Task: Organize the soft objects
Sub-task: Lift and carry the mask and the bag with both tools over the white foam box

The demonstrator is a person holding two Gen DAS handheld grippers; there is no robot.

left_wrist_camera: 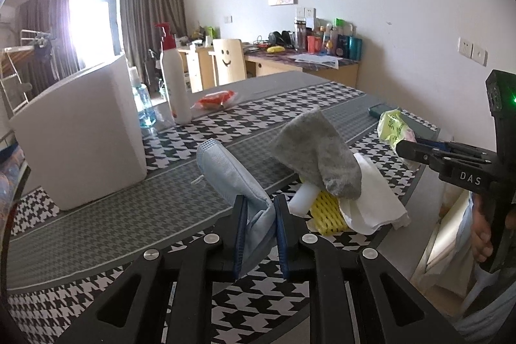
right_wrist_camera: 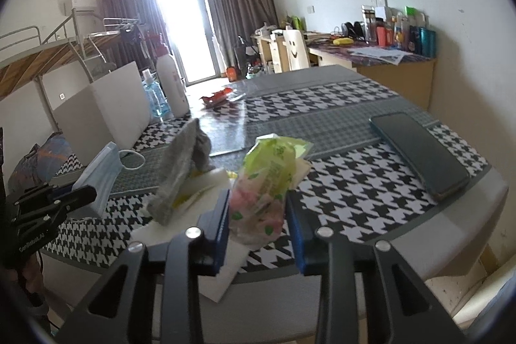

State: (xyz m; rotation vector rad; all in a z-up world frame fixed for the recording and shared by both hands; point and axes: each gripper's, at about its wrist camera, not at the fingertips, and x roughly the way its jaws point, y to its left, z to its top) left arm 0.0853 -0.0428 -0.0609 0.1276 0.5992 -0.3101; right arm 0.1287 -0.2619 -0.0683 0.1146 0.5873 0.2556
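The blue face mask [left_wrist_camera: 232, 179], pinched at its lower end by the nearly shut left gripper [left_wrist_camera: 260, 234], stands up off the table, its long axis running up and away toward the white box [left_wrist_camera: 80, 137]. Floppy, it could slip or snag its ear loop on the grey sock [left_wrist_camera: 317, 157] heap just right of it. The right gripper [right_wrist_camera: 258, 231], jaws part-closed, squeezes a green tissue packet [right_wrist_camera: 267, 179], long axis pointing away toward the phone [right_wrist_camera: 419, 150] side; its slick wrapper might squirt out.
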